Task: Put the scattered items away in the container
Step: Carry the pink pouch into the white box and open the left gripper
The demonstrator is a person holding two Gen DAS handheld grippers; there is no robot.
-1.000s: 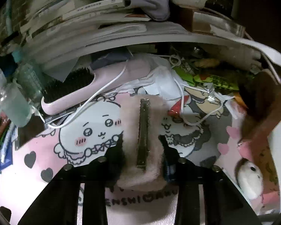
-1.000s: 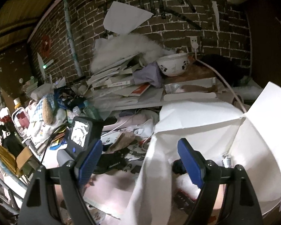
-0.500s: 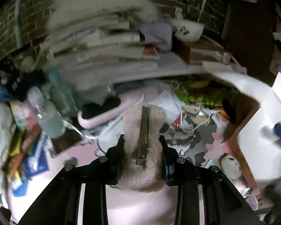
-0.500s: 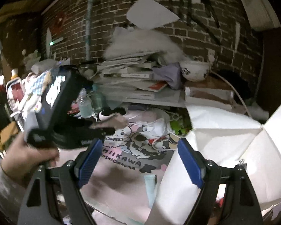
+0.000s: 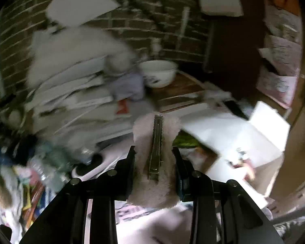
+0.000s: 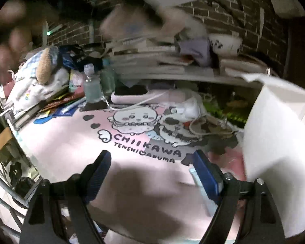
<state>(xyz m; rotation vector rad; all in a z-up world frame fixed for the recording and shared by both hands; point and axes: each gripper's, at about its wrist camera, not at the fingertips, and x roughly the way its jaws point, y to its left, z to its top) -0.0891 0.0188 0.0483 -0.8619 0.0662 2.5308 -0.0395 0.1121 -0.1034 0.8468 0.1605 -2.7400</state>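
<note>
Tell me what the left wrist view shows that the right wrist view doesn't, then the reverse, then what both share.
Left wrist only: the left gripper shut on a fluffy pink hair clip with a metal bar.

Right wrist only: the right gripper open and empty, over the pink cartoon desk mat; a clear bottle.

Both: the white panda bowl, the stacked books, the white box, the brick wall.

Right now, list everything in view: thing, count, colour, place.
fluffy hair clip: 1, pink with metal bar, in left claw
box: 1, white, open, right of mat
desk mat: 1, pink, cartoon print, centre
hairbrush: 1, pink, behind mat
bottle: 1, clear, left of hairbrush
bowl: 1, white, on the stack behind
cable: 1, white, over mat
left claw: shut on clip
right claw: open, empty
</note>
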